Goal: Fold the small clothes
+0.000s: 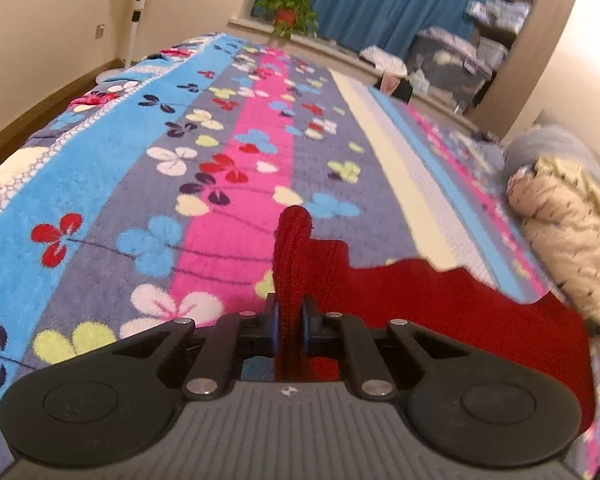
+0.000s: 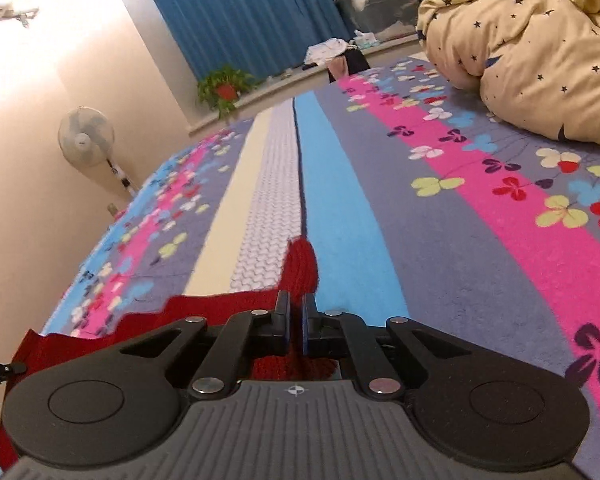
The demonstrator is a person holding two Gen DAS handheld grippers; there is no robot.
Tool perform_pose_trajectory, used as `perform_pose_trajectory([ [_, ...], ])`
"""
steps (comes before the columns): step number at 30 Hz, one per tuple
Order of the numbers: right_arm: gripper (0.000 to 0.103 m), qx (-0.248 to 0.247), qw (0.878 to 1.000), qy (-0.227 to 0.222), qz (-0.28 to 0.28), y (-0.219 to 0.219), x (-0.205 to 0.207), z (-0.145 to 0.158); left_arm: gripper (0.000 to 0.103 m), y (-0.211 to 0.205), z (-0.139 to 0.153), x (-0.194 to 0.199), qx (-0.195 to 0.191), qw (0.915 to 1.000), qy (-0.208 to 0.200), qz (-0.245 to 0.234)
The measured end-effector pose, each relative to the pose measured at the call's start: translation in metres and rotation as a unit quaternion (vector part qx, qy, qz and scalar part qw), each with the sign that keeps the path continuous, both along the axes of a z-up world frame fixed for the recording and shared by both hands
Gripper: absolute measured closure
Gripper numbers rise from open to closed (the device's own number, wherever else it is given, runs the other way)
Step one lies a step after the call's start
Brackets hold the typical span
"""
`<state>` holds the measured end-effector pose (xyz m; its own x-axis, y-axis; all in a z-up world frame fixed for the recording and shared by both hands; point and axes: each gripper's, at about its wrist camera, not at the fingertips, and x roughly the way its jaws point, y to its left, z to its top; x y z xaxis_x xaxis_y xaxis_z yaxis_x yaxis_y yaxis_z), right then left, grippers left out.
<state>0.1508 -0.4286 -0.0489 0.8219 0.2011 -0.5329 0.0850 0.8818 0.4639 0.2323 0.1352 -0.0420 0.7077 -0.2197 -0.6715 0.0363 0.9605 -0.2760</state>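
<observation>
Both tongs, left and right, pinch the red knit garment.

A: What is the red garment made of?

B: A knit cloth, ribbed and fuzzy, matt all over.

A: And the bed cover?

B: Plush fleece, soft-napped, with printed flowers; one pale stripe looks embossed in a scale-like texture.

A: The left gripper?

B: Matt black plastic arms, shiny metal rivets, blue pads, a ribbed grey body. The right gripper looks the same.

A: The bundle beside it?

B: The quilt is smooth cotton-like cloth, matt, star-printed. The curtain is pleated cloth.
</observation>
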Motion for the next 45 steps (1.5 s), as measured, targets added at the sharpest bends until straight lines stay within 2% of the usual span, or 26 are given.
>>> perform_pose_trajectory([
  [2,0.099,-0.009,1.000,-0.018,-0.006,-0.001,-0.003,0.003,0.092,0.000,0.002,-0.002,0.007,0.9999,-0.012,0.003],
  [4,0.101,-0.025,0.999,-0.044,-0.014,0.002,-0.007,0.010,0.092,0.004,0.010,-0.007,-0.015,0.9989,-0.043,0.013],
  [6,0.103,-0.049,0.991,-0.118,-0.046,0.005,-0.020,0.026,0.092,0.007,0.018,-0.013,-0.024,0.9963,-0.080,0.021],
  [8,0.103,-0.024,0.981,-0.177,-0.076,-0.007,-0.033,0.036,0.092,0.005,0.020,-0.016,-0.017,0.9947,-0.099,0.024],
  [10,0.103,-0.005,0.986,-0.143,-0.085,-0.017,-0.026,0.027,0.092,-0.001,0.010,-0.010,0.006,0.9967,-0.077,0.027],
  [12,0.103,0.006,0.996,-0.060,-0.073,-0.019,-0.008,0.008,0.089,-0.003,-0.005,0.001,0.014,0.9995,-0.020,0.021],
  [13,0.099,0.011,0.998,-0.023,-0.063,-0.019,-0.001,0.000,0.086,-0.002,-0.011,0.005,0.011,0.9996,0.009,0.024],
  [15,0.088,0.049,0.997,0.043,-0.041,-0.020,0.009,-0.016,0.056,0.002,-0.018,0.009,-0.003,0.9983,0.048,0.033],
  [17,0.044,0.097,0.992,0.080,-0.021,-0.020,0.013,-0.030,0.045,0.008,-0.019,0.009,-0.025,0.9979,0.050,0.033],
  [19,0.026,0.115,0.988,0.102,-0.014,-0.016,0.016,-0.037,0.045,0.008,-0.020,0.009,-0.040,0.9974,0.053,0.028],
  [22,0.031,0.130,0.985,0.116,-0.002,-0.011,0.018,-0.045,0.053,0.001,-0.023,0.009,-0.024,0.9982,0.053,0.018],
  [23,0.050,0.127,0.986,0.109,0.005,-0.010,0.017,-0.043,0.073,-0.002,-0.021,0.008,-0.013,0.9988,0.046,0.015],
  [24,0.062,0.120,0.988,0.097,0.014,-0.006,0.016,-0.040,0.089,-0.003,-0.020,0.008,-0.006,0.9991,0.040,0.013],
  [25,0.087,0.103,0.991,0.085,0.019,-0.002,0.014,-0.035,0.090,-0.004,-0.019,0.007,-0.003,0.9994,0.032,0.013],
  [28,0.090,0.056,0.998,0.030,0.028,0.010,0.004,-0.017,0.093,0.000,-0.009,0.001,0.000,0.9997,-0.007,0.023],
  [30,0.091,0.017,0.999,-0.041,0.011,0.011,-0.009,0.002,0.094,0.006,0.006,-0.006,-0.005,0.9973,-0.059,0.043],
  [32,0.091,-0.011,0.992,-0.128,0.001,0.017,-0.025,0.022,0.094,0.013,0.020,-0.016,-0.032,0.9905,-0.115,0.069],
  [33,0.091,-0.042,0.986,-0.161,-0.003,0.024,-0.032,0.029,0.094,0.013,0.022,-0.018,-0.026,0.9881,-0.129,0.079],
  [34,0.091,-0.061,0.984,-0.168,-0.011,0.027,-0.034,0.030,0.094,0.013,0.019,-0.016,-0.017,0.9883,-0.124,0.087],
  [36,0.091,-0.046,0.991,-0.122,-0.026,0.020,-0.024,0.019,0.094,0.018,0.000,-0.001,-0.016,0.9945,-0.056,0.087],
  [37,0.091,-0.039,0.996,-0.077,-0.029,0.016,-0.013,0.008,0.094,0.019,-0.014,0.007,-0.022,0.9963,-0.008,0.083],
  [39,0.090,-0.044,0.999,0.022,-0.017,0.016,0.005,-0.017,0.093,0.013,-0.026,0.011,-0.007,0.9965,0.035,0.076],
  [41,0.080,-0.072,0.994,0.084,-0.002,0.023,0.014,-0.032,0.090,0.008,-0.018,0.008,0.009,0.9972,0.021,0.072],
  [43,0.071,-0.097,0.992,0.082,-0.013,0.028,0.010,-0.028,0.079,0.005,-0.005,0.002,0.018,0.9968,-0.002,0.077],
  [44,0.067,-0.092,0.993,0.072,-0.020,0.025,0.006,-0.023,0.069,0.008,0.000,-0.004,0.023,0.9964,-0.014,0.080],
  [45,0.067,-0.081,0.994,0.063,-0.028,0.021,0.002,-0.019,0.067,0.007,0.005,-0.010,0.026,0.9964,-0.026,0.076],
])
